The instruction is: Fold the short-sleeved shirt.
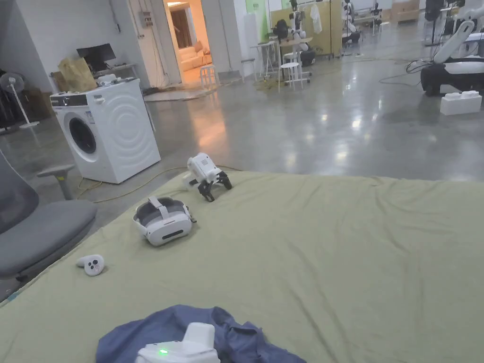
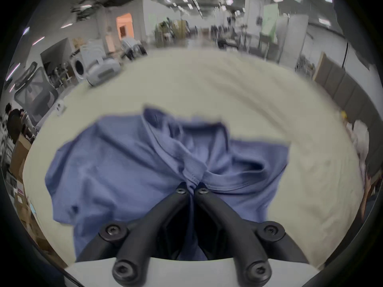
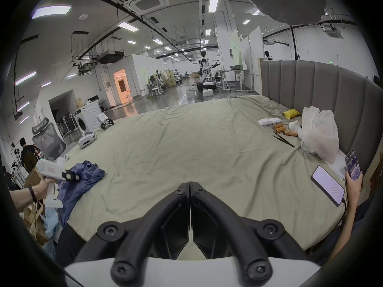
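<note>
The left gripper [image 2: 191, 188] is clamping the crumpled blue cotton shirt [image 2: 128, 167] on the green-sheeted bed [image 2: 238, 96]; the right gripper [image 3: 189, 184] is hovering with jaws clenched, empty.

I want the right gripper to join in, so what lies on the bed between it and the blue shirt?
Nothing visible: bare green sheet runs from the right gripper, jaws closed and empty, to the blue shirt clamped by the left gripper.

Lighting was even, from ceiling panels [image 3: 213, 4]. Glare marked the polished floor [image 1: 340, 127] toward 12 o'clock. The left gripper view was motion-blurred, perhaps throughout; both gripper views showed fisheye distortion with dark corners.
</note>
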Motion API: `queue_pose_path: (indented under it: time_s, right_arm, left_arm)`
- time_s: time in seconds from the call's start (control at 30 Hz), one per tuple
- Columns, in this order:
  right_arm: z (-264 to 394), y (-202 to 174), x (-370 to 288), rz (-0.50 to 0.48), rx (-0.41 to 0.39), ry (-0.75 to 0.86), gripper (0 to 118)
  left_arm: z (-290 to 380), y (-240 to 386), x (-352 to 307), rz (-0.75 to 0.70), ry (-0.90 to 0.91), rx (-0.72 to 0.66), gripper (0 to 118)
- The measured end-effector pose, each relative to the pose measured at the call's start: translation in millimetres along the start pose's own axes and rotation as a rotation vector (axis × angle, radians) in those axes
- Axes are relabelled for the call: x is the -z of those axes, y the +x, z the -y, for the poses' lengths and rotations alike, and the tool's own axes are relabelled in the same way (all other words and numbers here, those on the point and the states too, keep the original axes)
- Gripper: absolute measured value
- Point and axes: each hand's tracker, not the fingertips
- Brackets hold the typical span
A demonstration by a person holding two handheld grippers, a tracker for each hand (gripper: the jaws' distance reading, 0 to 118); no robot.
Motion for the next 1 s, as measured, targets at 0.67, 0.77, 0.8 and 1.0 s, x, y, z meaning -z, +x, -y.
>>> queue_pose_path:
  time_s: [0.67, 0.77, 0.8, 1.0]
  right_arm:
    - [15, 81, -85, 0.171, 0.135, 0.108, 0]
    - [17, 87, -95, 0.188, 0.142, 0.108, 0]
    - [18, 88, -96, 0.192, 0.140, 0.106, 0]
    - [25, 81, -98, 0.171, 0.122, 0.093, 0]
  left_arm:
    - [10, 451, -33, 0.784, 0.022, 0.463, 0]
    - [85, 484, -39, 0.867, -0.107, 0.439, 0]
    - [105, 490, -42, 0.886, -0.137, 0.439, 0]
    - [169, 492, -50, 0.890, -0.197, 0.387, 39]
